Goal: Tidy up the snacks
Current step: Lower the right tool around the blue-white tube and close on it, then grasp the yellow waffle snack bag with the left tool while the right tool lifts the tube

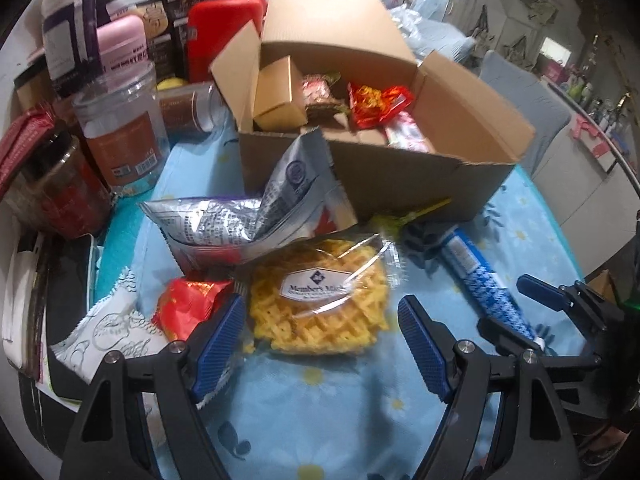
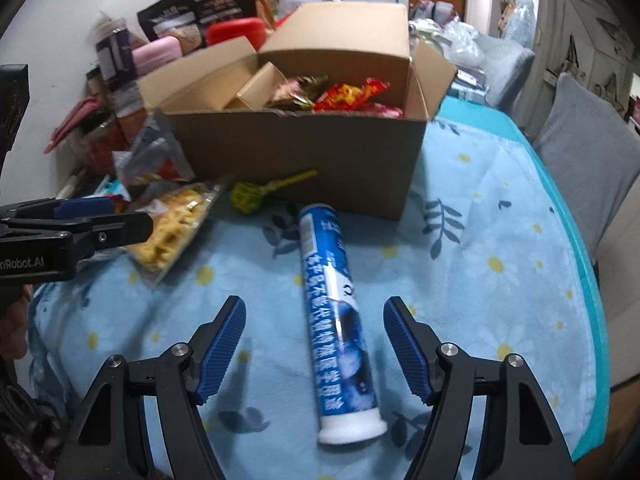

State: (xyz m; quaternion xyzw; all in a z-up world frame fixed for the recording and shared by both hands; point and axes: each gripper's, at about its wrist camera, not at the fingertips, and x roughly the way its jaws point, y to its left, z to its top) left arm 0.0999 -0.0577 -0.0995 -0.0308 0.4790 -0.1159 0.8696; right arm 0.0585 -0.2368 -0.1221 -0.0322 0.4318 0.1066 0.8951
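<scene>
Item: cardboard box (image 1: 400, 176), flaps open, set at the far middle of the worktop (image 2: 480, 280), which is covered by a blue daisy-print cloth. Contents already stowed: a small brown carton (image 1: 276, 96), a red-and-yellow snack packet (image 1: 376, 104), further wrapped snacks partly hidden beneath. The box is judged to be partly filled.

Items still loose on the worktop, near side of the box:
- waffle-crisp bag (image 1: 320, 300), clear wrapper, lying flat, near middle in the left wrist view.
- silver foil packet (image 1: 240, 220), crumpled, leaning against the box front.
- red foil packet (image 1: 188, 308), just left of the waffle bag.
- white printed packet (image 1: 112, 332), near left.
- blue tube (image 2: 340, 320), white cap toward the camera, lying on its side, far end close to the box front.
- yellow-green wrapped sweet on a stick (image 2: 256, 194), just before the box.

Jars and tins (image 1: 120, 136) are stacked at the far left, apart from the box.

Left claw (image 1: 320, 344): released, jaws spread on either side of the waffle bag's near edge, no pad pressed on it.
Right claw (image 2: 316, 348): released, jaws apart with the blue tube lying between them, untouched by either pad.

Progress: judged around midway; six loose pieces are left to be boxed, nothing is held.
</scene>
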